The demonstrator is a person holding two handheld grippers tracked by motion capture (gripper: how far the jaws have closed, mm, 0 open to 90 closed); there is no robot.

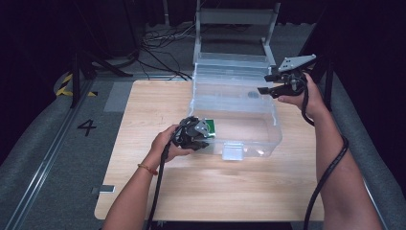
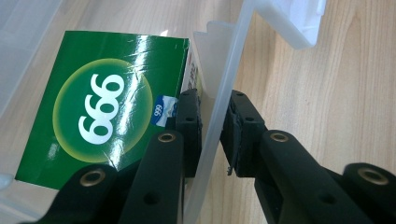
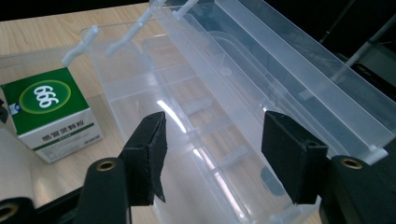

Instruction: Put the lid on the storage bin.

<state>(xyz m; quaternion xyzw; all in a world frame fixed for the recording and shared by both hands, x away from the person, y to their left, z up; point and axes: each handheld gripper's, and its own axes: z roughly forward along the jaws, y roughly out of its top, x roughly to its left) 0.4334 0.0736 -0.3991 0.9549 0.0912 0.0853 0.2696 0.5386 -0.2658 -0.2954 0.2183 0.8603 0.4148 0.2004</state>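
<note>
A clear plastic storage box [image 1: 275, 129] stands open on the wooden table, its lid [image 1: 232, 60] tipped back behind it. A green carton marked 666 [image 1: 209, 126] lies inside, in the near left corner. My left gripper [image 1: 202, 139] is shut on the box's left wall [image 2: 233, 60], one pad inside next to the green carton [image 2: 102, 107] and one outside; the left gripper [image 2: 212, 135] pinches the thin wall. My right gripper [image 1: 263, 83] hovers open above the box's far right edge. In the right gripper view the right gripper [image 3: 212, 154] has nothing between its pads; below are the box [image 3: 196, 93], lid [image 3: 299, 60] and carton [image 3: 46, 100].
The wooden table [image 1: 143, 110] has bare surface left of and in front of the box. A grey metal frame [image 1: 234, 19] stands behind the table, with cables [image 1: 163, 43] on the floor. A floor marking "4" [image 1: 86, 126] lies off the table's left edge.
</note>
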